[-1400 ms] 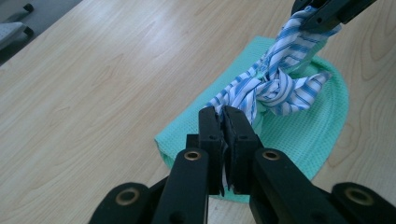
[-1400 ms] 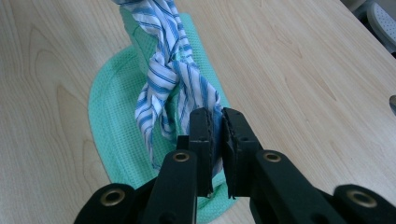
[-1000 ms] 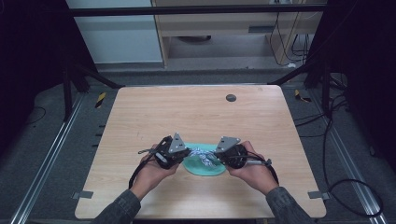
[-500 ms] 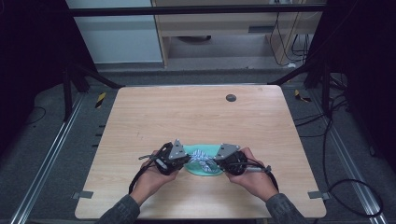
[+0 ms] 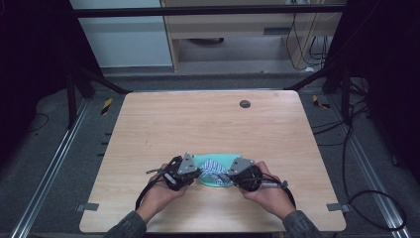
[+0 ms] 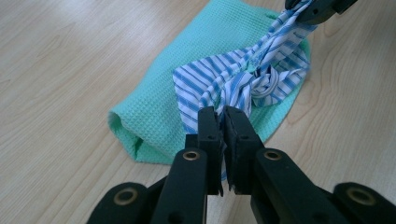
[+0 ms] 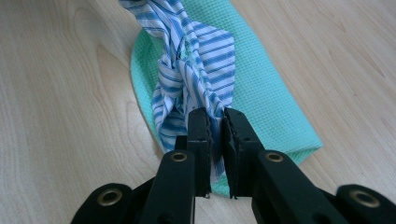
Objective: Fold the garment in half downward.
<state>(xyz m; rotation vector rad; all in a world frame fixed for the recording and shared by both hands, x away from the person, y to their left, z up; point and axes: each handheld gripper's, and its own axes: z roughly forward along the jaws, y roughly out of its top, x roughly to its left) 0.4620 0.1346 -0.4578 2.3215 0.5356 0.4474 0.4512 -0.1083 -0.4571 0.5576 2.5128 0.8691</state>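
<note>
A blue-and-white striped cloth [image 6: 233,79] lies bunched and twisted on top of a green waffle-weave cloth [image 6: 187,70] near the table's front edge. My left gripper [image 6: 222,112] is shut on one end of the striped cloth. My right gripper [image 7: 217,114] is shut on the striped cloth's [image 7: 196,60] other end, with the green cloth [image 7: 266,93] beneath it. In the high view the left gripper [image 5: 194,171] and right gripper [image 5: 232,172] face each other across the two cloths [image 5: 214,168], a hand behind each. The right gripper's jaws also appear at the top of the left gripper view.
A small dark round disc [image 5: 244,103] sits near the far edge of the wooden table [image 5: 208,124]. Cables trail from both grippers over the table's front. Dark frame posts and floor cables surround the table.
Both grippers have moved toward the person and closer together. The striped cloth between them has bunched up and now hides more of the green cloth.
</note>
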